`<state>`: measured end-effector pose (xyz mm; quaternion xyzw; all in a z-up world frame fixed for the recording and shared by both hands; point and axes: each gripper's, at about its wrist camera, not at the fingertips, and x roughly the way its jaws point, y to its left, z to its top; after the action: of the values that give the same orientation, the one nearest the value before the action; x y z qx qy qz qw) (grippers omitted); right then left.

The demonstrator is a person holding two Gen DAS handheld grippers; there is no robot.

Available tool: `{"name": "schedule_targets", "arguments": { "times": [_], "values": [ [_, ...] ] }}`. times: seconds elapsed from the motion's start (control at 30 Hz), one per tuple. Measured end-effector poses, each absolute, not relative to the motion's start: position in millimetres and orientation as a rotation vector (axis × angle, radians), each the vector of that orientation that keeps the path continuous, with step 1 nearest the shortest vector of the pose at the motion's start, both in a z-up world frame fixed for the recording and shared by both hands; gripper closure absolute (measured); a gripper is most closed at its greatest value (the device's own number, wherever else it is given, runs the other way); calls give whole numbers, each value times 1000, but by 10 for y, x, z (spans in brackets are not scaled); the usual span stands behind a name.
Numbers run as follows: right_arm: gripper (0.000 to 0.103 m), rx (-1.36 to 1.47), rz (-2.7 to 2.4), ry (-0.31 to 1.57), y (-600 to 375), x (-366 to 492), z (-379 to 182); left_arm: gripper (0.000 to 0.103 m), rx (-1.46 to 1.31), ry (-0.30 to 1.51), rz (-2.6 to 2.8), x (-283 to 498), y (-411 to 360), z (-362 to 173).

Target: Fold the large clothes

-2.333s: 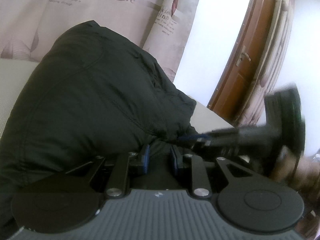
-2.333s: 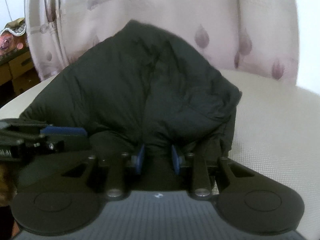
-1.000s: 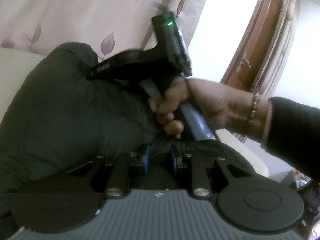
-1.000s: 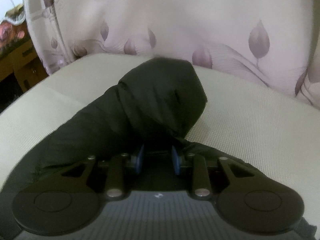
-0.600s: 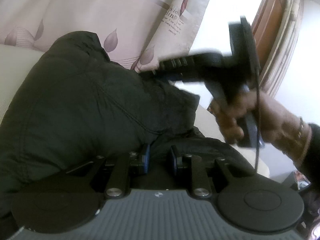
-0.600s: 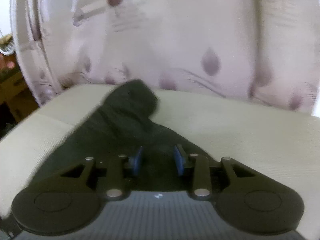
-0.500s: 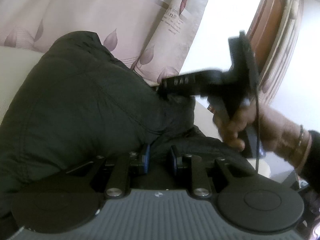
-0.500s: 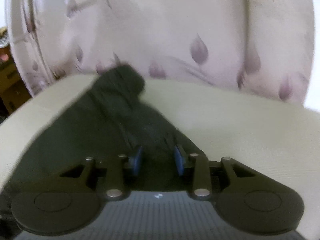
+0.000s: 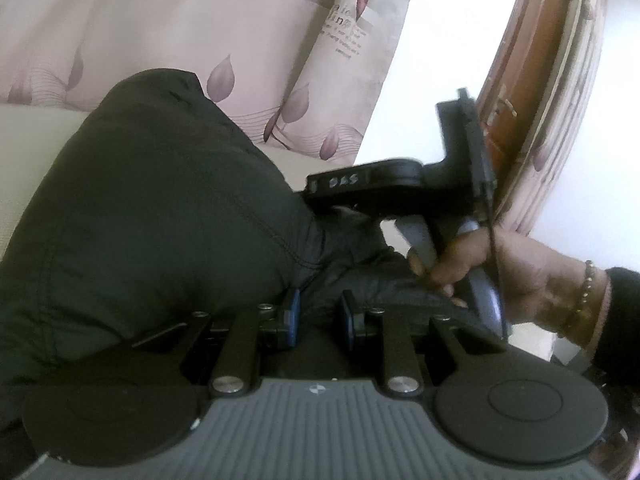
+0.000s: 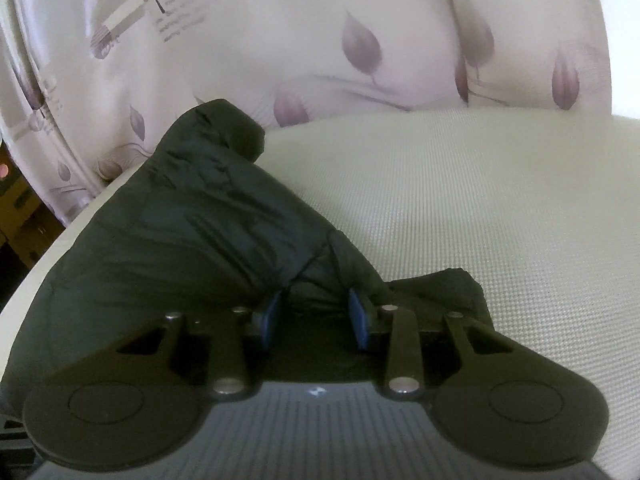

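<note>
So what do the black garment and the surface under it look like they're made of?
The black garment looks like a padded synthetic shell, perhaps nylon or polyester: faint sheen, fine crinkles, puffed bulk and stitched seam lines. The cream surface looks like woven mesh or textured upholstery fabric, matte, with a regular grid of tiny dots. Neither can be confirmed by look alone.
</note>
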<state>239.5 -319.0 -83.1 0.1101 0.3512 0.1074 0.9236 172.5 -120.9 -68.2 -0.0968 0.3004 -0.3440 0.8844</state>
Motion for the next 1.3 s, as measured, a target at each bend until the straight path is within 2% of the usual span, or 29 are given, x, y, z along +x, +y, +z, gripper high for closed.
{"name": "schedule_targets", "arguments": {
  "times": [0.13, 0.33, 0.6, 0.8, 0.97, 1.07, 1.2, 1.3],
  "values": [
    [65, 159, 197, 657, -3161, 2160, -616, 75, -194, 624, -708, 1735, -1230, -679],
    [64, 85, 237, 545, -3081, 1226, -436, 75, -186, 622, -702, 1731, -1256, -680],
    [64, -113, 234, 575, -2843, 303, -632, 75, -162, 612, -696, 1714, -1274, -693],
    [64, -110, 203, 613, -2781, 344, -946, 75, -142, 602, -690, 1697, -1297, -714],
    [62, 38, 231, 618, -2994, 386, -1028, 75, -129, 589, -693, 1675, -1305, -743],
    [59, 52, 253, 638, -3029, 401, -876, 75, -138, 600, -696, 1697, -1289, -740],
    [59, 69, 212, 483, -3167, 519, -364, 75, -143, 603, -695, 1695, -1298, -733],
    [59, 20, 225, 461, -3111, 942, -185, 75, -138, 598, -698, 1685, -1301, -733]
  ]
}}
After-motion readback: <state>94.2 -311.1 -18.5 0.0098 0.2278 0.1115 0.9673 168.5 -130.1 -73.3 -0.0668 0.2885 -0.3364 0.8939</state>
